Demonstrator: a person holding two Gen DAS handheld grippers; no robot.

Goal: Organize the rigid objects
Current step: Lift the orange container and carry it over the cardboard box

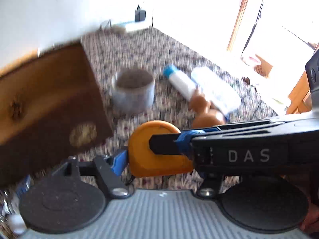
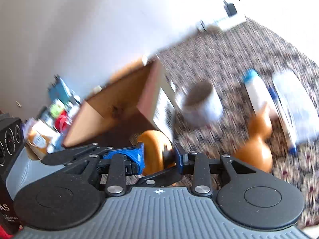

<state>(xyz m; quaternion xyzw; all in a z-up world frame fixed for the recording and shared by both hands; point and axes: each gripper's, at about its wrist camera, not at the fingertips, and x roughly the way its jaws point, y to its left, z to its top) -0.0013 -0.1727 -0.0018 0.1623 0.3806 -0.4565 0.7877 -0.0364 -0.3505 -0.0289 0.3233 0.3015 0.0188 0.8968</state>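
Tilting downward over the carpet point(image 1: 143, 45), both grippers' fingers clamp one orange disc point(image 2: 154, 151); the cup point(image 1: 133, 89) looks empty.

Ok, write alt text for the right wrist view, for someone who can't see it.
The right gripper is clamped across a flat orange disc, held above patterned carpet. Beyond it, blurred, are an open cardboard box, a grey cup, a white tube with a blue cap and an orange wooden piece.
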